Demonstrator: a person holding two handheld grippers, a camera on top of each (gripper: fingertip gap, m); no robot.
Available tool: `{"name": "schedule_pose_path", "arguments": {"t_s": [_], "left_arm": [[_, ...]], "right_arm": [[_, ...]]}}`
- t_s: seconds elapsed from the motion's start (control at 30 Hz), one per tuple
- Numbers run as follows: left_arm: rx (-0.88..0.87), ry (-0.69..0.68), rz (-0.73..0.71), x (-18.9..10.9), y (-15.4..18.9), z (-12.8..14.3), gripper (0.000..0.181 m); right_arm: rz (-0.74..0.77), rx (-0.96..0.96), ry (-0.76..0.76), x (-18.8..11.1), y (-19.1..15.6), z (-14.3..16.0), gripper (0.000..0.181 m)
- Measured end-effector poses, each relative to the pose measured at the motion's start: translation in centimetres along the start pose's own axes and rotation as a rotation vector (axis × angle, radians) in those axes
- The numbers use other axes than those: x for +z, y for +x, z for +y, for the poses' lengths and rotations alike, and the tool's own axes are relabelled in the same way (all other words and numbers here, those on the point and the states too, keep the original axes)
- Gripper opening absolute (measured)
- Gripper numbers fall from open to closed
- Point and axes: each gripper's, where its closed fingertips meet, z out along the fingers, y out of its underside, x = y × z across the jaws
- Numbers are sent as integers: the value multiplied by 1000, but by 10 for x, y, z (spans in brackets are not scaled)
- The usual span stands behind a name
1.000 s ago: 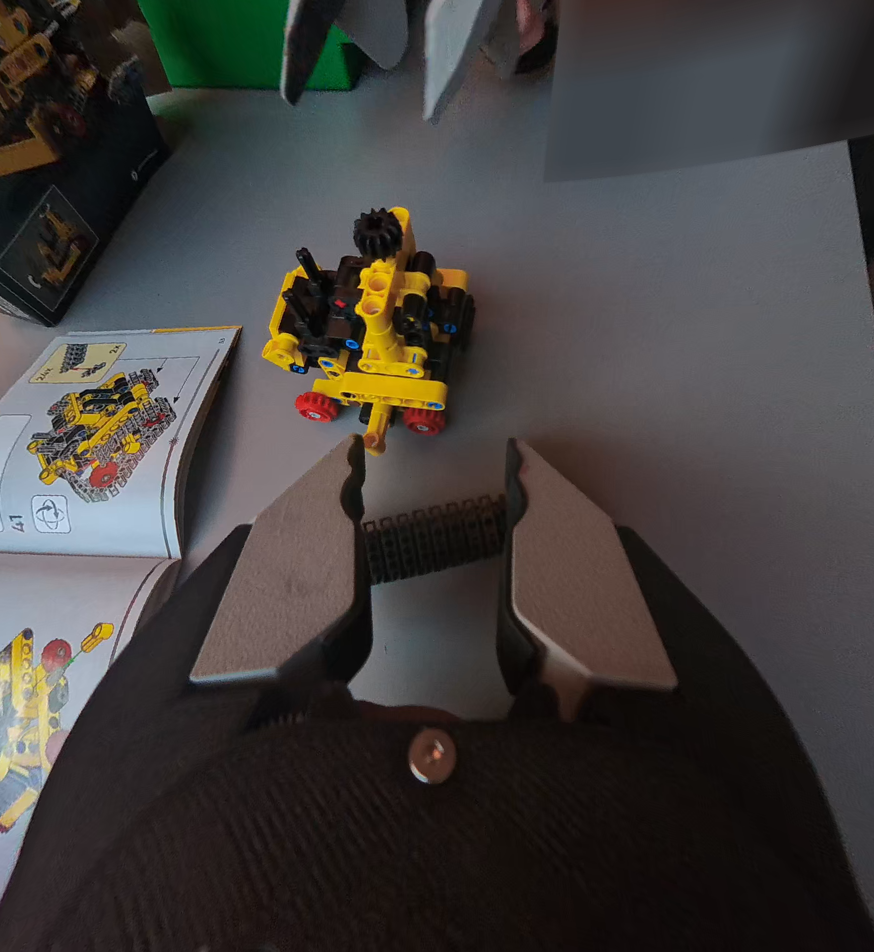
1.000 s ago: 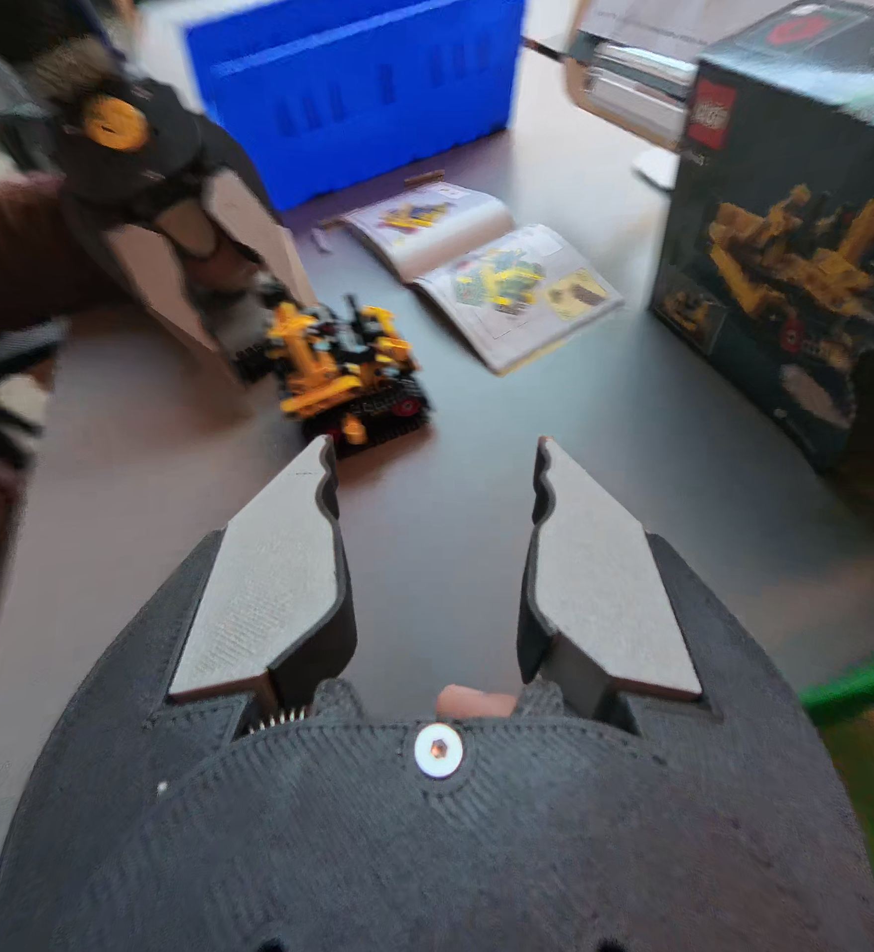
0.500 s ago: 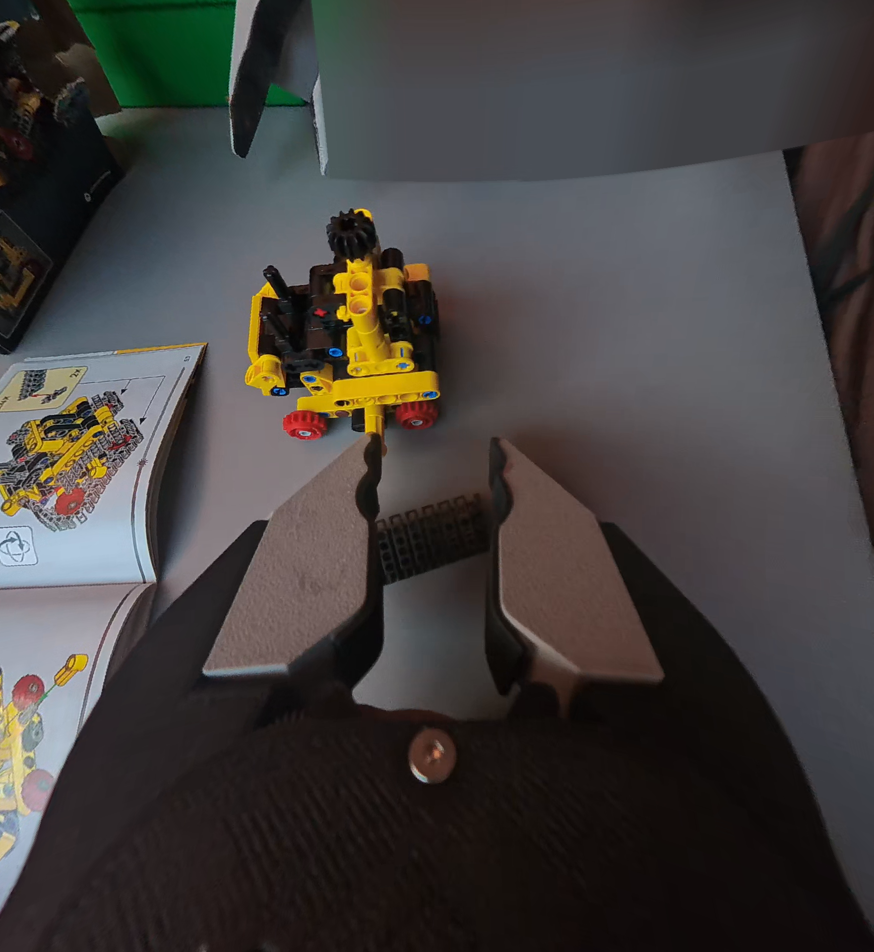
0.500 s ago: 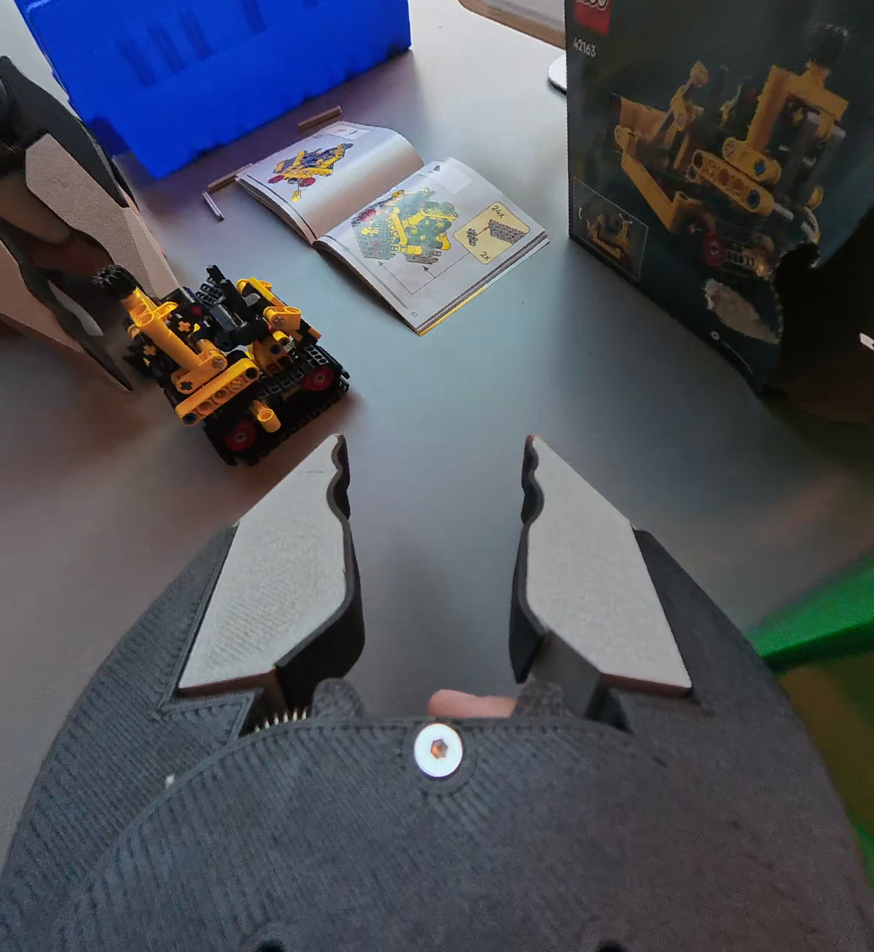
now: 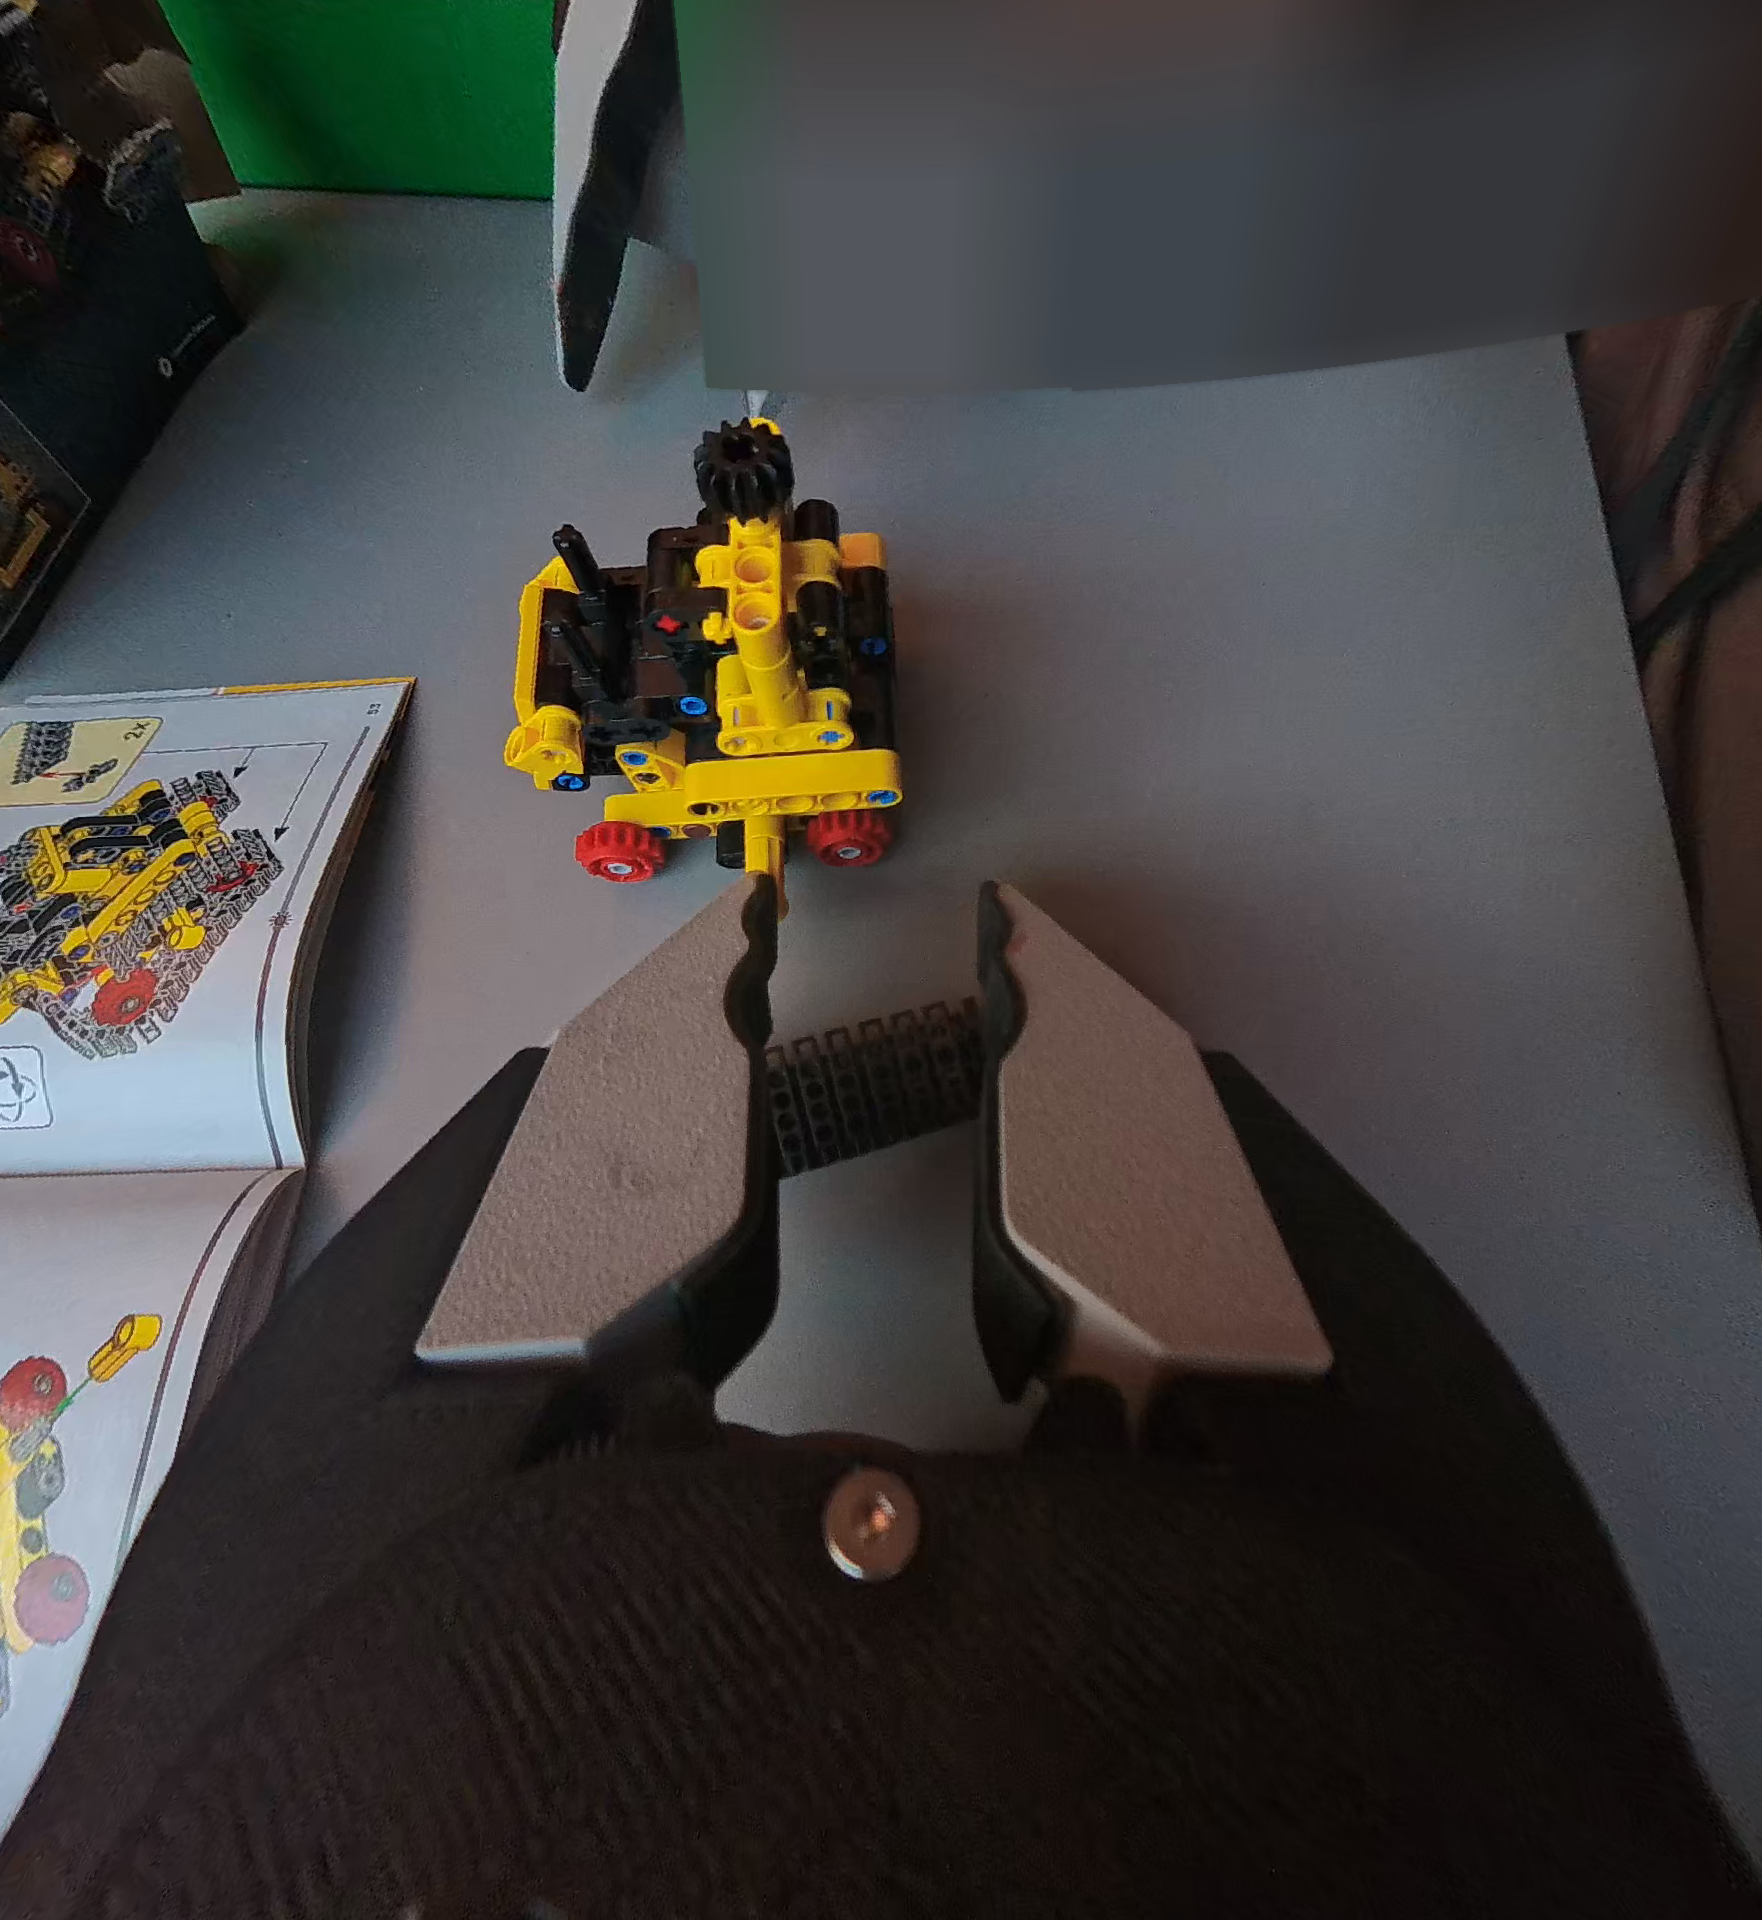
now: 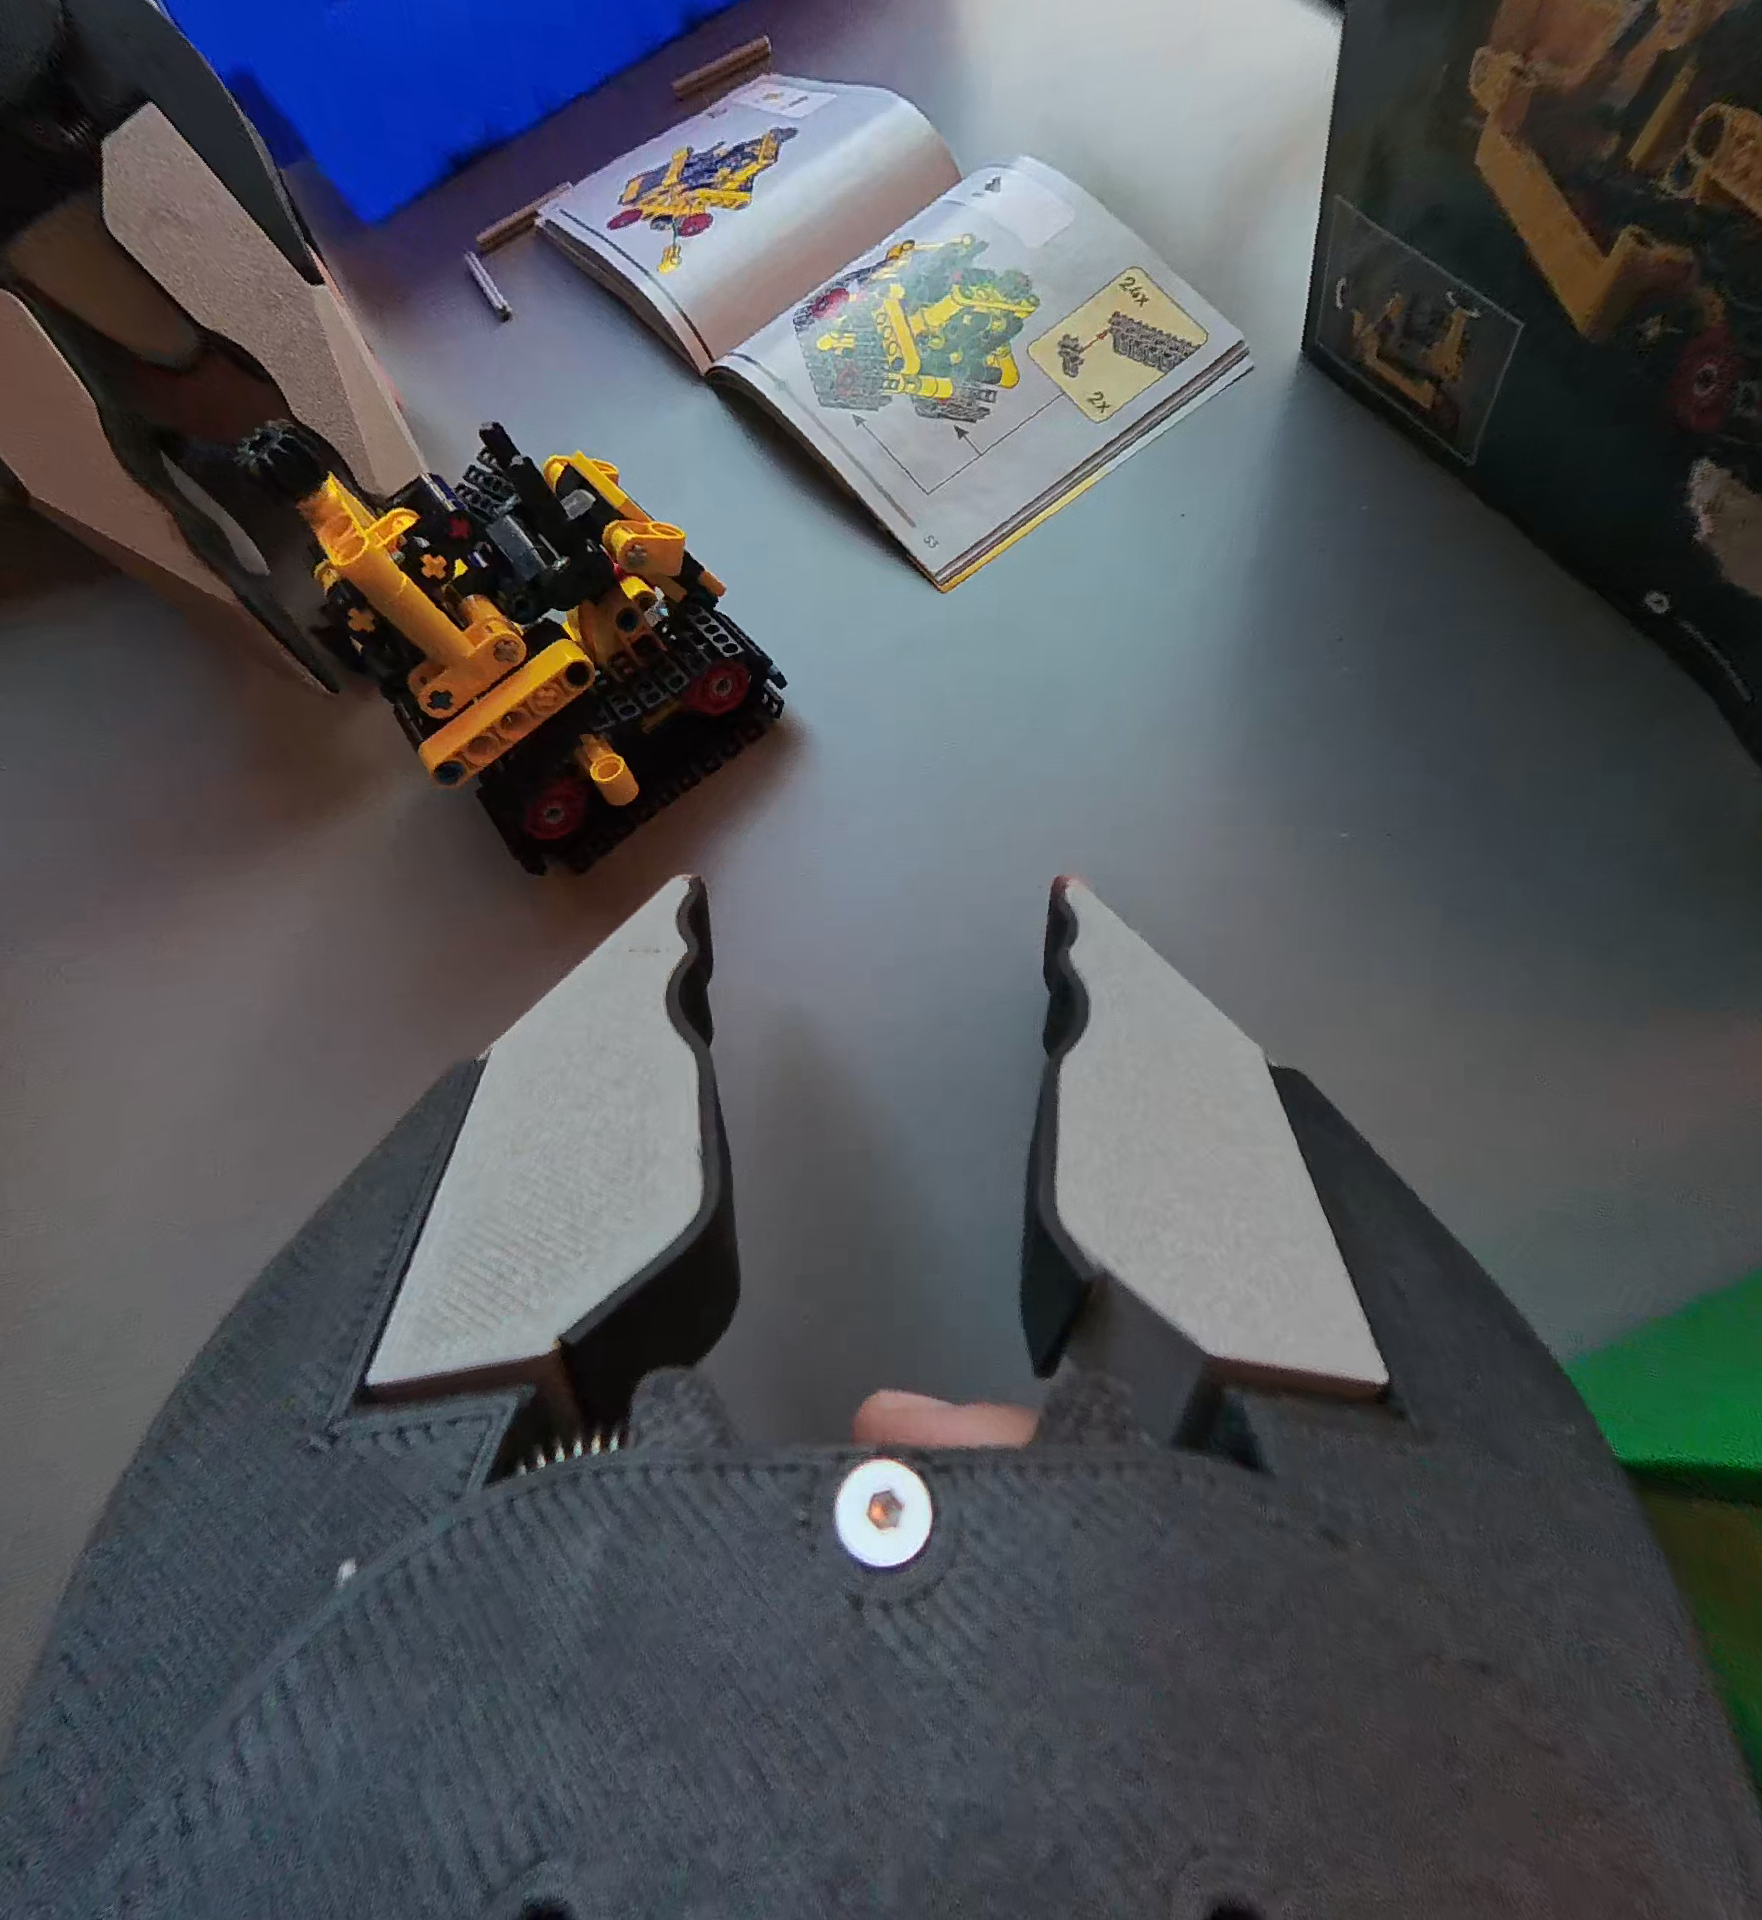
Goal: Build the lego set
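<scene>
The yellow and black lego bulldozer model (image 5: 711,686) stands on the grey table (image 5: 1272,727). A black gear sits on top of its raised arm. My left gripper (image 5: 872,904) is just in front of the side with bare red wheels. It is shut on a black track strip (image 5: 872,1081) that spans the gap between the jaws. In the right wrist view the model (image 6: 544,644) has a track fitted on its near side, and the left gripper's fingers (image 6: 233,270) stand behind it. My right gripper (image 6: 877,894) is open and empty, a short way from the model.
An open instruction booklet (image 5: 129,914) (image 6: 908,343) lies beside the model. The dark set box (image 5: 35,312) (image 6: 1604,312) stands past it. A blue bin (image 6: 420,73) and a few small rods (image 6: 490,286) are at the far side. A green bin (image 6: 1729,1382) is near the right gripper. The table edge (image 5: 1635,727) runs along the right.
The left gripper's jaws have narrowed on the track strip, which stayed between them, close to the model. The right gripper swung right, bringing the booklet and box into fuller view.
</scene>
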Motion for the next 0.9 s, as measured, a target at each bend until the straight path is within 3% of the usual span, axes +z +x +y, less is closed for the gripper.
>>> {"name": "schedule_pose_path", "arguments": {"t_s": [0.73, 0.9], "left_arm": [[18, -1, 8, 3, 0, -2, 32], [60, -1, 22, 6, 3, -4, 32]], "right_arm": [[-7, -25, -55, 1, -7, 11, 61], [9, -129, -87, 0, -6, 16, 59]]}}
